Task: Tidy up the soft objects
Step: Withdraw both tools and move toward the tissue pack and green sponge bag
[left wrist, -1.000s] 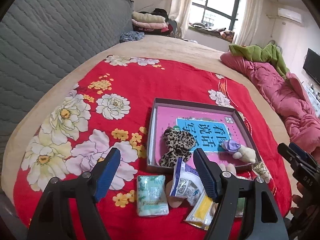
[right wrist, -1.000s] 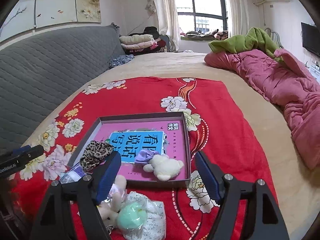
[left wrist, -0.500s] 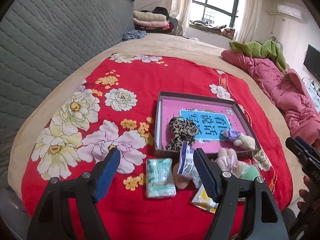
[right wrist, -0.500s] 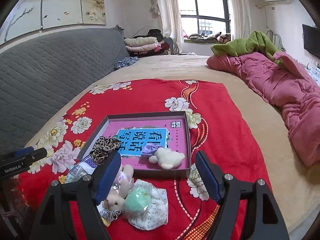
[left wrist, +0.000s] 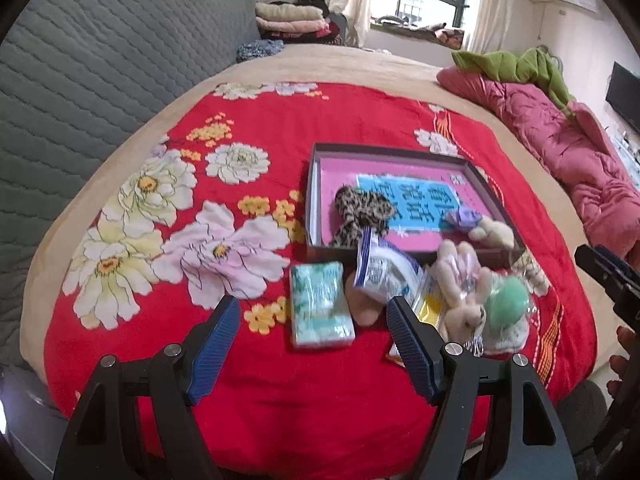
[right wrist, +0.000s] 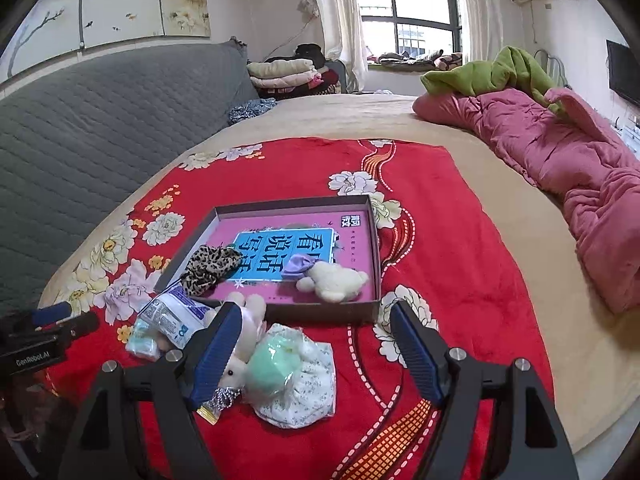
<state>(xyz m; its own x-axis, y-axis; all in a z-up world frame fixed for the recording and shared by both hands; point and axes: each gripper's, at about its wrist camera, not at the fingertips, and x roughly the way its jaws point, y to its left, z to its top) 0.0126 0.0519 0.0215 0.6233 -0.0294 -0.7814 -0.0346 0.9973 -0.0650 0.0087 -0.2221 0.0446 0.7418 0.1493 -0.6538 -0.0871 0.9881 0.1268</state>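
Note:
A shallow brown box (left wrist: 314, 196) (right wrist: 370, 240) with a pink and blue lining lies on the red flowered blanket. Inside are a leopard-print cloth (left wrist: 362, 212) (right wrist: 210, 266) and a small cream plush bear (right wrist: 334, 278) (left wrist: 490, 232). In front of the box lie a green tissue pack (left wrist: 320, 304), a white and blue bag (left wrist: 382, 272) (right wrist: 174, 314), a cream plush rabbit (left wrist: 460, 284) (right wrist: 244, 344) and a mint-green ball on flowered cloth (right wrist: 272, 368) (left wrist: 508, 300). My left gripper (left wrist: 312, 346) is open and empty, just short of the tissue pack. My right gripper (right wrist: 316, 350) is open and empty above the green ball.
A grey quilted headboard (left wrist: 80, 80) runs along the left. A pink duvet (right wrist: 560, 168) with a green blanket (right wrist: 492, 72) lies at the right. Folded clothes (right wrist: 284, 74) are stacked at the far end near the window.
Both grippers have pulled back and up from the box, so the objects look smaller and farther. Both stay open. Nothing on the blanket has moved.

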